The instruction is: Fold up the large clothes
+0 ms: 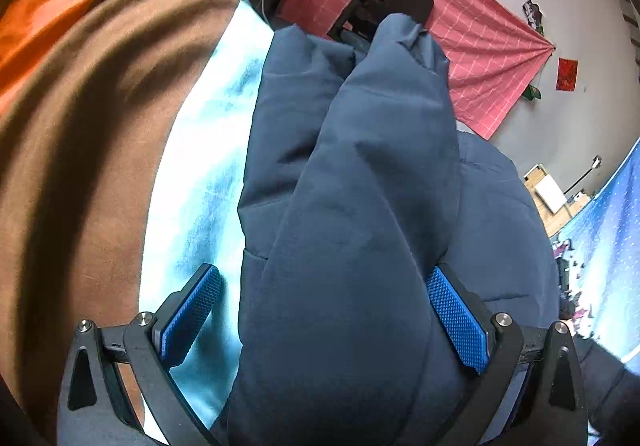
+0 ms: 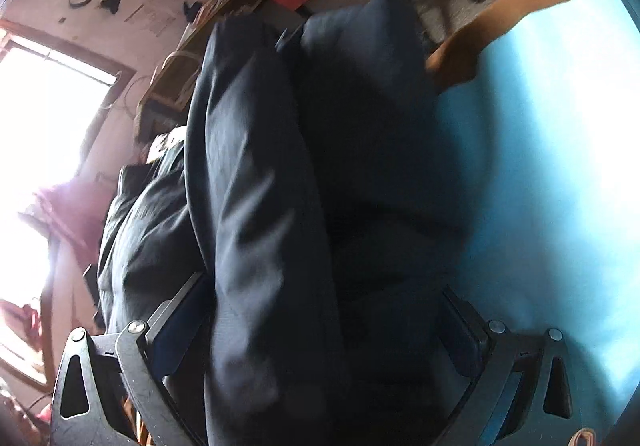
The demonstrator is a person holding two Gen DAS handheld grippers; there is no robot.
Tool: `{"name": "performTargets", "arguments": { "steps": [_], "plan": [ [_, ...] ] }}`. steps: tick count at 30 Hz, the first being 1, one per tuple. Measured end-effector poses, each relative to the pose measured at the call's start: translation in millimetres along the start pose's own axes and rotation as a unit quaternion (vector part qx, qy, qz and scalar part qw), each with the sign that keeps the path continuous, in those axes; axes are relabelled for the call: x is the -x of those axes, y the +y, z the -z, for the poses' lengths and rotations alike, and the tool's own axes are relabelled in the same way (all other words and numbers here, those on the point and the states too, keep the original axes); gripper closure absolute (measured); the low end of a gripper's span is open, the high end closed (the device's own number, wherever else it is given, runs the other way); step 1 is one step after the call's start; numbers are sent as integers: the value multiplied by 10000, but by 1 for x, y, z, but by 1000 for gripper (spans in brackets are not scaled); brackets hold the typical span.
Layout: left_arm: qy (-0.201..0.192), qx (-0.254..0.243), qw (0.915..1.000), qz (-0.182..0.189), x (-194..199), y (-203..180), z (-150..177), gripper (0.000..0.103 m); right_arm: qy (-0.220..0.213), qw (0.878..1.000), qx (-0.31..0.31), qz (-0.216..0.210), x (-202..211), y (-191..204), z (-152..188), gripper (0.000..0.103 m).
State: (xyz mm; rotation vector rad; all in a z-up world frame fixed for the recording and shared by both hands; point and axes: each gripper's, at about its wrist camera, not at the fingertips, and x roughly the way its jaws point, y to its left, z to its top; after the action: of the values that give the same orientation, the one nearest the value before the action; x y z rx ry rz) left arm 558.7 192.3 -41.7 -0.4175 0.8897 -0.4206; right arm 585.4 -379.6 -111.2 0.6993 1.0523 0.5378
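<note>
Navy padded jacket [image 1: 360, 206] is what fills both of my wrist views: a bulky, puffy garment lying on a light blue sheet [image 1: 200, 186], with a long rounded fold of it running up the middle of each picture away from the cameras. On my left gripper [image 1: 324, 310] I see the fingers spread wide, the blue textured pads [image 1: 192, 318] well apart; the thick fold lies between them, the right-hand pad sits right against the fabric while the left-hand pad stands clear of it over the sheet, so nothing is pinched. To the left of the sheet in that view lies a brown cloth [image 1: 80, 126] with an orange cloth [image 1: 36, 34] beyond it, and past the jacket's far end I see a black chair [image 1: 384, 2] in front of a pink checked cloth [image 1: 480, 46] hung on the wall. My right gripper [image 2: 320, 306] looks along the same jacket [image 2: 260, 186], dark here and a little blurred; its fingers also stand far apart with the jacket's bulk between them, but shadow and the fabric hide the pads, so I cannot tell whether they press on it or merely straddle it. The sheet [image 2: 540, 166] shows to the right of the jacket in this view, and a bright window [image 2: 52, 94] glares at the left edge
</note>
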Motion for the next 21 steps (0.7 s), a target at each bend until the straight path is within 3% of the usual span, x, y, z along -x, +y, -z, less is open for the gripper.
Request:
{"name": "performTargets", "arguments": {
  "steps": [14, 21],
  "plan": [
    [357, 513, 9979, 150, 11, 24, -22, 1, 45, 9999, -44, 153, -1, -1, 2, 0],
    [285, 868, 9957, 147, 19, 28, -28, 1, -34, 9994, -146, 312, -4, 6, 1, 0]
  ]
}}
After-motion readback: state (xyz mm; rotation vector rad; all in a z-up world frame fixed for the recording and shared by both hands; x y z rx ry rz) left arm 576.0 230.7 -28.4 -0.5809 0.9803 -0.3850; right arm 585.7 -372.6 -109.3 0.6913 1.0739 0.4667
